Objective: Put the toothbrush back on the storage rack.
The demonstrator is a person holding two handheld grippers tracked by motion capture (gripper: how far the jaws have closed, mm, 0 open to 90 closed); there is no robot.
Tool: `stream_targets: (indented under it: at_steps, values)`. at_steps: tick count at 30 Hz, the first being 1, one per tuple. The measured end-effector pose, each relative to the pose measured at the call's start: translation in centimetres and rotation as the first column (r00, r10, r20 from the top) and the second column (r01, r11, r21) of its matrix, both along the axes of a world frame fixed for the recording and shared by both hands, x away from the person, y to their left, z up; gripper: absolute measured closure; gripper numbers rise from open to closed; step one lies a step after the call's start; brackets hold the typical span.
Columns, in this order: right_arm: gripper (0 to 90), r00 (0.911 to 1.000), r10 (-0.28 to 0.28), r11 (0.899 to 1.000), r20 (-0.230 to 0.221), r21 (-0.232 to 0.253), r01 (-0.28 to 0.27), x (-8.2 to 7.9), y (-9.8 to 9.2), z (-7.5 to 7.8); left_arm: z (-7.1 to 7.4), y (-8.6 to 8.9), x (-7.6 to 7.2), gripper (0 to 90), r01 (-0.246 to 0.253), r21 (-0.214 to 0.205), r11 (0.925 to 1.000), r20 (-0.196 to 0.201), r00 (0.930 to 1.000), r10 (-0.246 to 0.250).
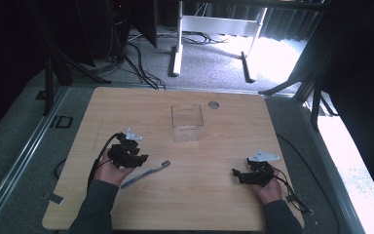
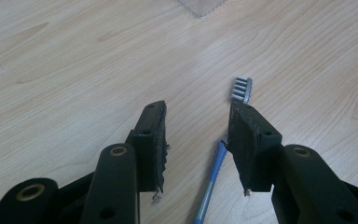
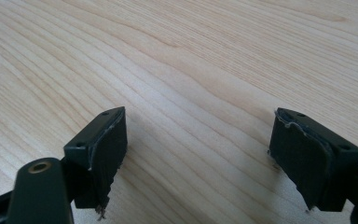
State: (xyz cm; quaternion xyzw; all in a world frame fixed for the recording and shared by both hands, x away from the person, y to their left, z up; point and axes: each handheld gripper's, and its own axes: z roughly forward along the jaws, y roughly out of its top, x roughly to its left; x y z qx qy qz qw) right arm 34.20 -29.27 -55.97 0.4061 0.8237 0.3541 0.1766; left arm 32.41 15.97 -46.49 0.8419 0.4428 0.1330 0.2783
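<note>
While the high view shows a blue toothbrush (image 1: 146,174) lying flat on the pale wood-grain tabletop (image 1: 209,204) just right of the left hand-held gripper (image 1: 135,155), a clear square container (image 1: 187,122) stands well beyond. From the left gripper view, its black jaws gape over the slim handle, ribbed bristles (image 2: 241,89) showing ahead. Bare grain lies between the wide-open right hand-held gripper (image 3: 198,161) jaws in its own view.
</note>
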Motion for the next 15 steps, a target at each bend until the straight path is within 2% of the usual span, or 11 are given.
stream_targets:
  at_steps: [15]
  values:
    - [18.7,1.0000,0.000,1.000,0.000,0.000,0.000,0.00,0.00,0.00,-0.43,-0.45,0.30,57.5,0.024,0.040,0.9989,-0.033,0.9992,-0.023]
